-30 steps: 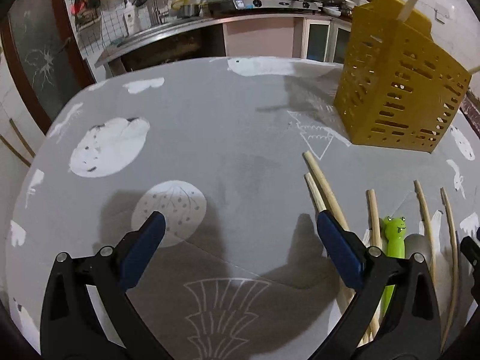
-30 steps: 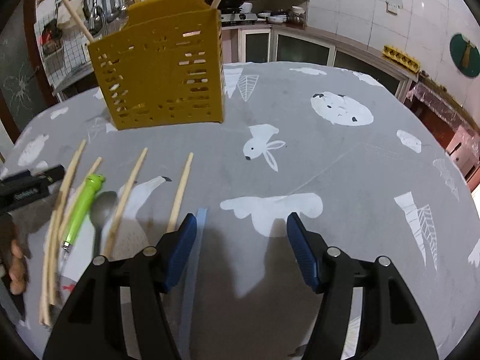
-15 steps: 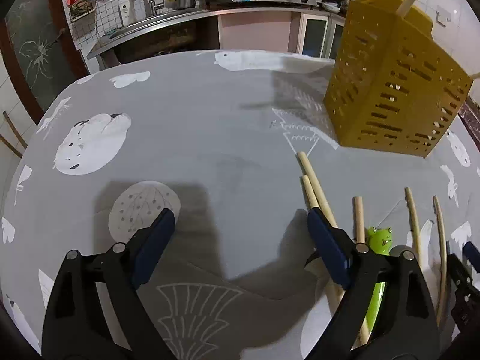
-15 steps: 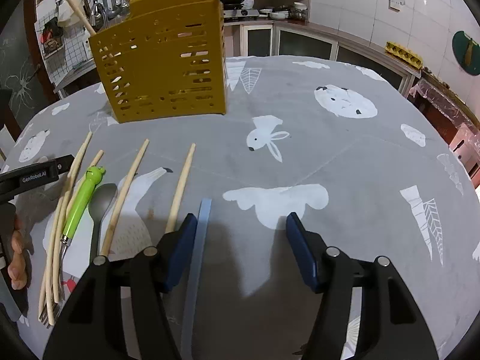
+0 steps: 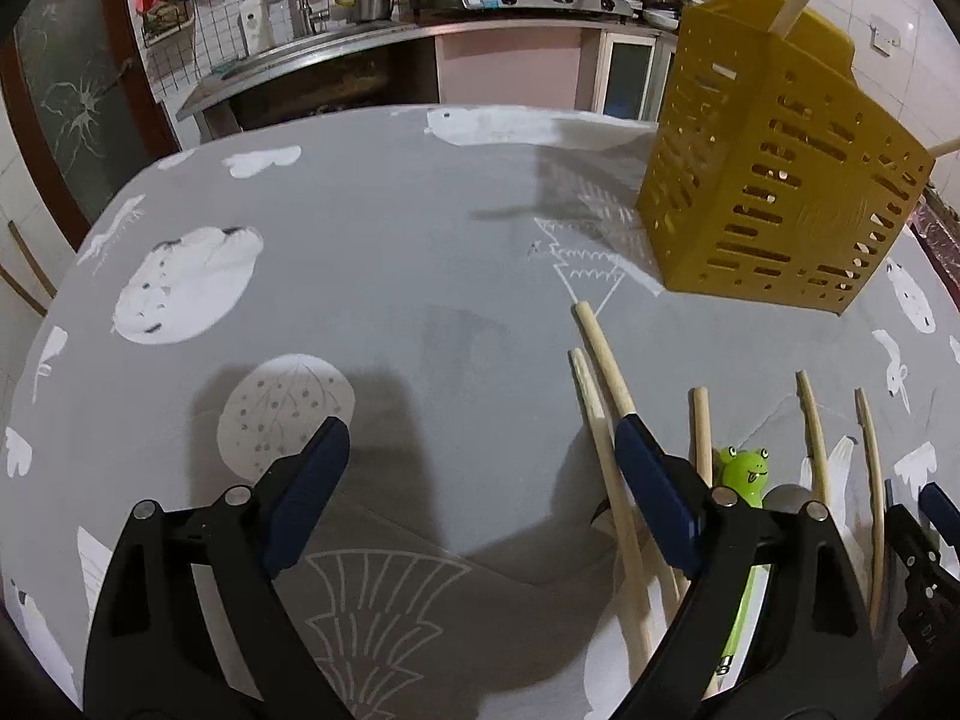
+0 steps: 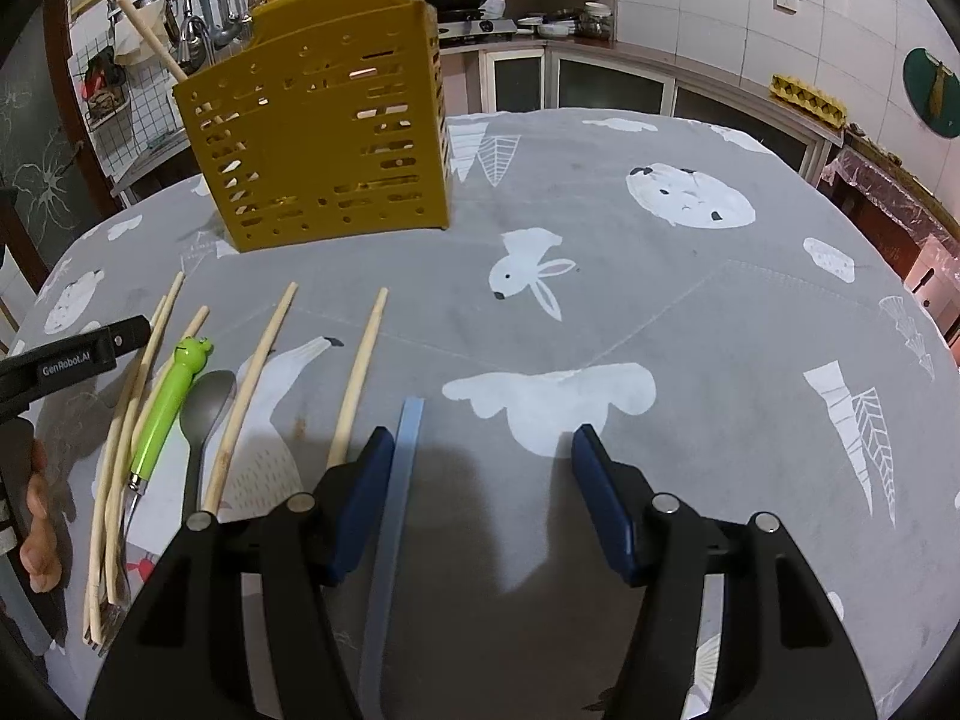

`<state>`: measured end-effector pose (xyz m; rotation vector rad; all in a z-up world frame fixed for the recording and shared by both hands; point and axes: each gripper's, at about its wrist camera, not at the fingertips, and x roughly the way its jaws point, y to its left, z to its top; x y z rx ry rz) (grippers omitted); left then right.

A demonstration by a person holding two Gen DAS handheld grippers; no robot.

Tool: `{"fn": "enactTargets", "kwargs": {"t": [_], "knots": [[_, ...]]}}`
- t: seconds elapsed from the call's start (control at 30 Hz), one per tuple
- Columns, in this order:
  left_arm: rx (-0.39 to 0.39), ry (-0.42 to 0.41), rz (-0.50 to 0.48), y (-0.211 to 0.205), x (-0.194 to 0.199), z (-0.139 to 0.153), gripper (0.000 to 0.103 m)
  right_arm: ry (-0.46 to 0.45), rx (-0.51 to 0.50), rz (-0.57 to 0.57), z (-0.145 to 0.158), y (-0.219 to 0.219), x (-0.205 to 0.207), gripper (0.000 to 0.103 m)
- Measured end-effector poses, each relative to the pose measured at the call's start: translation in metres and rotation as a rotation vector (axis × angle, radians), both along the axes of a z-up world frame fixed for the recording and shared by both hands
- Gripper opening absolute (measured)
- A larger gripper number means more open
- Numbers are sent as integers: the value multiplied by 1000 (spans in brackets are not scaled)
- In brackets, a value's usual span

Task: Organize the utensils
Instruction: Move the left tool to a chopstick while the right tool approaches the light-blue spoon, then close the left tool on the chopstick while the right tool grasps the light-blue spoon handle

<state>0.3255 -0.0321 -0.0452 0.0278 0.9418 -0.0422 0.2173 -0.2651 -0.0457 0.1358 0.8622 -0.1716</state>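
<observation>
Your left gripper (image 5: 480, 468) hovers low over the grey printed tablecloth (image 5: 384, 276), jaws spread wide and holding nothing; its right finger (image 5: 654, 498) sits above the two leftmost wooden chopsticks (image 5: 606, 360). Your right gripper (image 6: 480, 480) is posed the same way, jaws wide apart and empty, with its left finger (image 6: 360, 498) just beside a pale blue strip (image 6: 396, 480) lying on the cloth.

The utensils lie in a loose row between the two grippers: wooden chopsticks, a green frog-handled utensil (image 6: 171, 402), a metal spoon (image 6: 207, 408), then two more single chopsticks (image 6: 360, 372). The yellow slotted utensil holder (image 6: 318, 138) stands upright beyond them, well apart from both grippers, with two pale sticks already poking out of its top.

Compared with a second ago, your left gripper has pulled back slightly and risen, so the holder appears a little farther off; your right gripper has edged forward, bringing the holder and the row closer. No utensil has shifted.
</observation>
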Motion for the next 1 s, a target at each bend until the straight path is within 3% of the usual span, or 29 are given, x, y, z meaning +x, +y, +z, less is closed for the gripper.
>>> {"fn": "enactTargets", "kwargs": {"t": [0.17, 0.23, 0.3, 0.47, 0.53, 1.0], "knots": [[8, 23, -13, -8, 3, -6, 87, 14, -28, -22, 0, 4, -2, 61], [19, 22, -8, -11, 5, -7, 86, 17, -37, -22, 1, 5, -2, 56], [4, 30, -8, -11, 8, -6, 79, 20, -36, -20, 1, 6, -2, 50], [-24, 56, -32, -16, 14, 0, 43, 31, -34, -14, 2, 7, -2, 33], [-38, 69, -46, -18, 16, 1, 33, 39, -28, -17, 3, 8, -1, 30], [-28, 100, -55, -27, 35, 0, 8, 57, -5, -36, 2, 8, 20, 15]]}}
